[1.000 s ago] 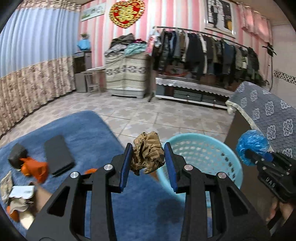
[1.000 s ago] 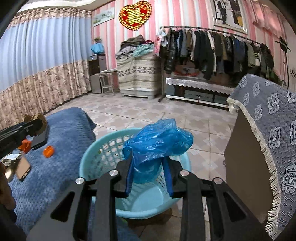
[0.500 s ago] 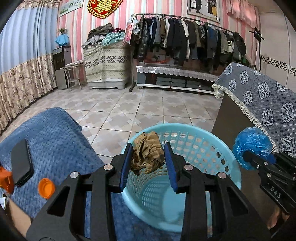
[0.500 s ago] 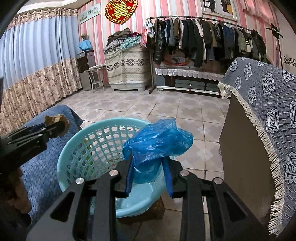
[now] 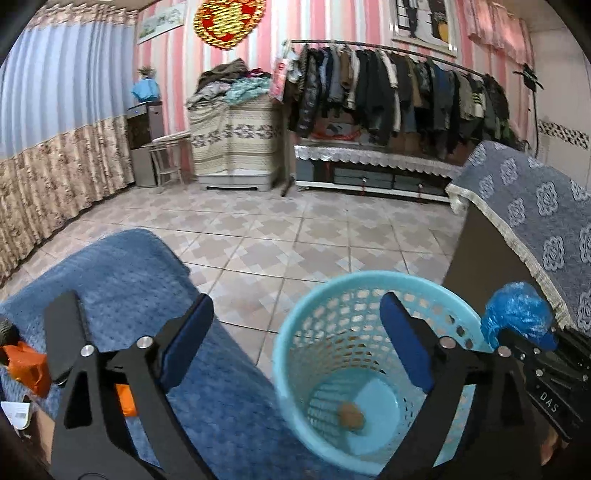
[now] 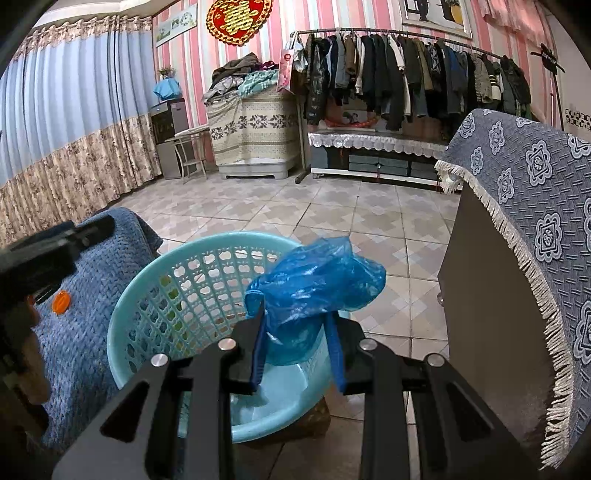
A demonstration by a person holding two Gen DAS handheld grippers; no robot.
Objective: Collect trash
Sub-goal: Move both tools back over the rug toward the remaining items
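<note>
Over the basket (image 5: 295, 325), the left gripper (image 5: 295, 339) has sprung wide, its brown wad (image 5: 351, 415) dropped inside; the right gripper (image 6: 297, 350) still pinches the bag (image 6: 314, 288).

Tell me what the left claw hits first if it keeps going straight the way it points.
Probably the light blue basket: the open left claw aims into its mouth, so the inner wall or floor comes first. Depth is uncertain.

The only lettering I can read is "DAS" — white capitals on the black body of my right gripper (image 5: 550, 369), seen from my left wrist camera. The red and gold heart ornament (image 6: 239, 16) on the striped wall carries a gold character — too stylised for me to read.
</note>
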